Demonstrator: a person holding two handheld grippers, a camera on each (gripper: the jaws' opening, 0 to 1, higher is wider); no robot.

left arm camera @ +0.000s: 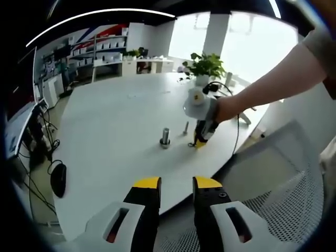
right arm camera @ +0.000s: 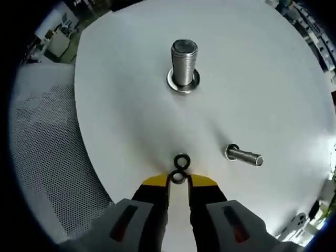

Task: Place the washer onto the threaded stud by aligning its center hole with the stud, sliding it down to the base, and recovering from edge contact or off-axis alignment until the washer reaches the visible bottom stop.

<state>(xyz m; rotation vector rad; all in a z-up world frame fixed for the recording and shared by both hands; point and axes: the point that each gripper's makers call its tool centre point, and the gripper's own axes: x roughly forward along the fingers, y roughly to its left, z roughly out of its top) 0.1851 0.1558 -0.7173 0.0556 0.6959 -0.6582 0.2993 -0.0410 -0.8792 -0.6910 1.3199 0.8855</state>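
Note:
A large upright threaded stud [right arm camera: 184,62] stands on the white table [right arm camera: 126,105] with a metal ring [right arm camera: 183,82] around its base. My right gripper [right arm camera: 178,181] is shut on a small dark washer [right arm camera: 178,176] at its yellow tips, low over the table and short of the stud. A second dark washer [right arm camera: 181,160] touches the held one on its far side. In the left gripper view the stud [left arm camera: 165,137] stands mid-table and the right gripper [left arm camera: 198,143], held by a hand, points down just right of it. My left gripper [left arm camera: 176,185] hangs open at the near table edge, holding nothing.
A small bolt [right arm camera: 244,156] rests right of the washers, seen also as a bolt [left arm camera: 186,127] beside the stud. A mesh chair [left arm camera: 278,173] sits at the near table edge. A potted plant [left arm camera: 206,65] stands at the far side, and a dark mouse [left arm camera: 58,179] lies at left.

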